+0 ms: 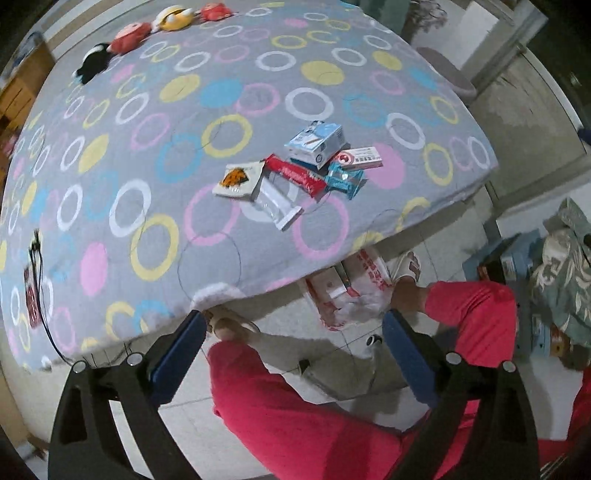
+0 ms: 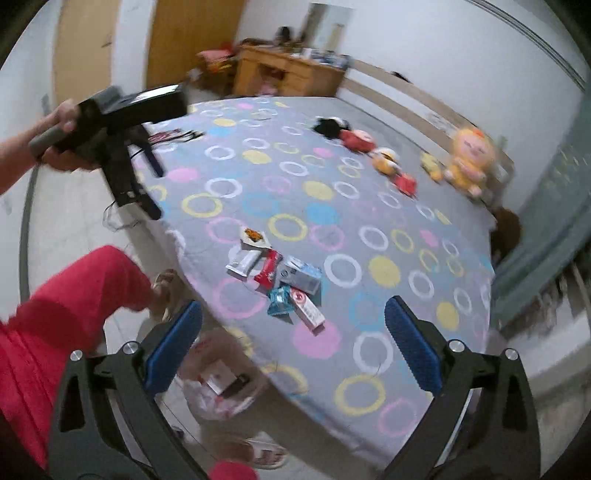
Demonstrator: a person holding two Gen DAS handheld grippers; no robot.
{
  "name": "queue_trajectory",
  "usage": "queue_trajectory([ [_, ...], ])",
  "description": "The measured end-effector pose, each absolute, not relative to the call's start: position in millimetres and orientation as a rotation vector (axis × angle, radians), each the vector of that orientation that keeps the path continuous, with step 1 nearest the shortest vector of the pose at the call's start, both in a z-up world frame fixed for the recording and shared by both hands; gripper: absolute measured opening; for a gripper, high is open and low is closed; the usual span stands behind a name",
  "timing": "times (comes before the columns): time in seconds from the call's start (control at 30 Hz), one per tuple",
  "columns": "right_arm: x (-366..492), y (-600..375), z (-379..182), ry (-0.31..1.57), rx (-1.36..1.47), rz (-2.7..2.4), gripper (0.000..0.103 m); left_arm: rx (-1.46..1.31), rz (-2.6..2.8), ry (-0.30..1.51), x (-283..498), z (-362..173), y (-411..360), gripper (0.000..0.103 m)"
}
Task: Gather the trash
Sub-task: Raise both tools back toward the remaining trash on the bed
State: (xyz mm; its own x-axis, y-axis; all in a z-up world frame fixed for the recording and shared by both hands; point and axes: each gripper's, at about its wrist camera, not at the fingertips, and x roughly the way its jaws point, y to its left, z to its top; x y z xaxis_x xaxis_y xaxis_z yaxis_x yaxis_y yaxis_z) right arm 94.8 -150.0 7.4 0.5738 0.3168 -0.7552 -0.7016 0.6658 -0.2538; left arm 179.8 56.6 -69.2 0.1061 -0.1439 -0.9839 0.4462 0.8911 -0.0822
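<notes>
A pile of trash lies near the bed's corner: a white packet with an orange picture (image 1: 238, 180) (image 2: 253, 236), a clear wrapper (image 1: 277, 203) (image 2: 242, 264), a red wrapper (image 1: 299, 175) (image 2: 269, 273), a blue-white box (image 1: 317, 142) (image 2: 301, 278), a teal wrapper (image 1: 345, 181) (image 2: 279, 301) and a pink-white box (image 1: 360, 157) (image 2: 308, 314). A white-red plastic bag (image 1: 347, 291) (image 2: 218, 380) sits on the floor below the bed edge. My left gripper (image 1: 295, 325) is open and empty above the floor; it also shows in the right wrist view (image 2: 153, 188). My right gripper (image 2: 293, 325) is open and empty, above the bed's edge.
The bed has a grey sheet with coloured rings (image 1: 147, 166) (image 2: 369, 229). Plush toys (image 1: 129, 35) (image 2: 469, 158) line its far side. The person's red trousers (image 1: 314, 417) (image 2: 66, 314) and sandalled feet are beside the bed. A wooden desk (image 2: 288, 74) stands behind.
</notes>
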Motion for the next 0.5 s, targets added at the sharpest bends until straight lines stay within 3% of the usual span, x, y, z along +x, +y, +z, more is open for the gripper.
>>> queue_trajectory([
  [0.23, 160, -118, -2, 0.861, -0.726, 0.833, 0.097, 0.31, -0.509, 1.44, 228, -94, 53, 0.093],
  [0.5, 242, -88, -51, 0.935, -0.794, 0.917, 0.097, 0.323, -0.535, 1.509, 298, -146, 48, 0.093],
])
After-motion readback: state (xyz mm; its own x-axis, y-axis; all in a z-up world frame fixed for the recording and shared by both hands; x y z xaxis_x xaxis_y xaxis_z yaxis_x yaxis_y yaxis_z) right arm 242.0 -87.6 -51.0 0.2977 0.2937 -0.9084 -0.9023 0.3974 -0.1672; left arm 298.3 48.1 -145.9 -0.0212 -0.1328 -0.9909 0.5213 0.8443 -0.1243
